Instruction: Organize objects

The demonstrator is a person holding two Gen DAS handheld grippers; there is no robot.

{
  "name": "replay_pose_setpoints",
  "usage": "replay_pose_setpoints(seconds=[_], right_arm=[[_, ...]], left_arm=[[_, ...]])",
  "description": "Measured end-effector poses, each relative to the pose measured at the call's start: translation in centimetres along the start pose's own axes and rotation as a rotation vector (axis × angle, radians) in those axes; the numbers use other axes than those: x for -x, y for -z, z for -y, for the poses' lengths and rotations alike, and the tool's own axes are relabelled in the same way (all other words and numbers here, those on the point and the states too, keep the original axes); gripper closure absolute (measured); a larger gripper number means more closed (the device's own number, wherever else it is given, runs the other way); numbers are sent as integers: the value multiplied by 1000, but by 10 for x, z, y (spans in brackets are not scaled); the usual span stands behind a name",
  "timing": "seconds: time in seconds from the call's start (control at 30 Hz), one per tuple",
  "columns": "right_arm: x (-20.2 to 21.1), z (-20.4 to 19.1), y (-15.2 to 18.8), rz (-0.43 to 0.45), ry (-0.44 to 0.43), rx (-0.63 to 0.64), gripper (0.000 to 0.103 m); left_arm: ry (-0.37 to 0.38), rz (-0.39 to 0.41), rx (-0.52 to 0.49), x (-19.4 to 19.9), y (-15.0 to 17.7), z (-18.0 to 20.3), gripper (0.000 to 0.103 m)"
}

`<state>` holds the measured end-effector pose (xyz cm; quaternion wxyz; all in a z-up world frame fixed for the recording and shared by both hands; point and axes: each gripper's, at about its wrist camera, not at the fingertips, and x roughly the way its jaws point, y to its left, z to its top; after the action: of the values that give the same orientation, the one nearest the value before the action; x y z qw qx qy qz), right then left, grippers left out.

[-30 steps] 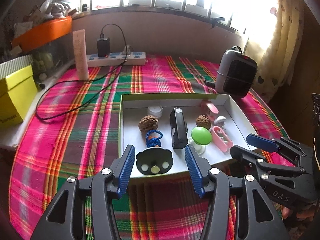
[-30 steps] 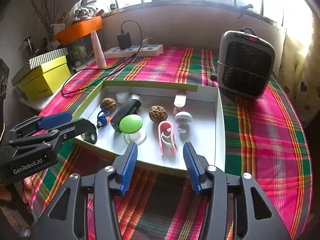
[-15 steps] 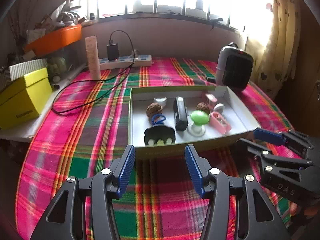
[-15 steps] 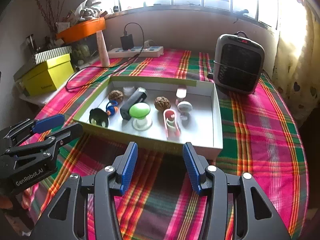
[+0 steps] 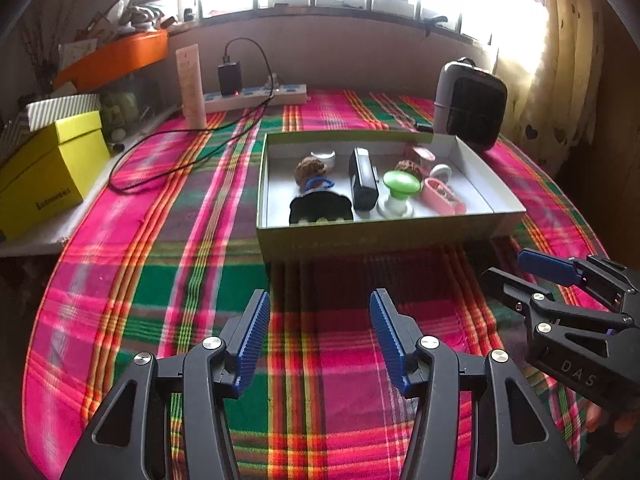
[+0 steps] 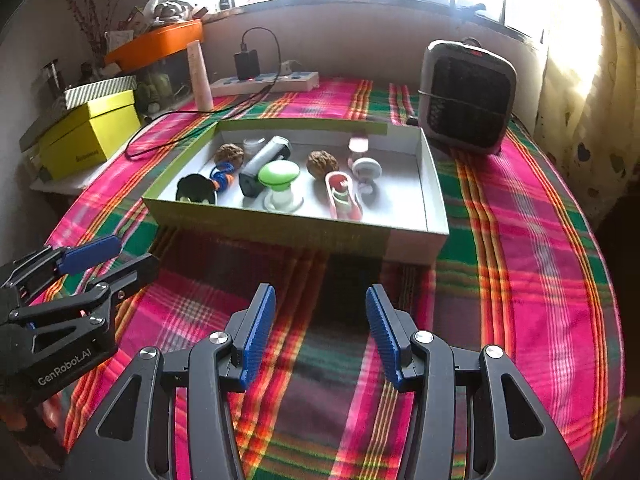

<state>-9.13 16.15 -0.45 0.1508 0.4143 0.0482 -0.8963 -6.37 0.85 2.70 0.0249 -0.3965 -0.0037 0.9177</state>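
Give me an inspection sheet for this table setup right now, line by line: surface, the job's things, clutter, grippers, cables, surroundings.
Surface: plaid tablecloth, bare in front of the box.
Job's things: open box holding two walnuts, green-capped piece, black bar, pink case, other small bits.
Clutter: heater, yellow box, upright tube.
Grippers: left gripper and right gripper both open, empty, short of the box.
Cables: black cord loops from power strip.
Surroundings: bright window, curtain, orange tray.
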Motion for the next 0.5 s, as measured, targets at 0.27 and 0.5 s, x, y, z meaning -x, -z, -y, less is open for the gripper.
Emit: replay_pose_setpoints(seconds=[0.27, 0.5], right_arm=[[-2, 6, 11, -25, 50, -28, 54], [-4, 9, 19, -34, 83, -50, 54]], left_arm=[[2, -26, -5, -3, 11, 3, 52], [-3, -58, 4, -10, 19, 3, 52]])
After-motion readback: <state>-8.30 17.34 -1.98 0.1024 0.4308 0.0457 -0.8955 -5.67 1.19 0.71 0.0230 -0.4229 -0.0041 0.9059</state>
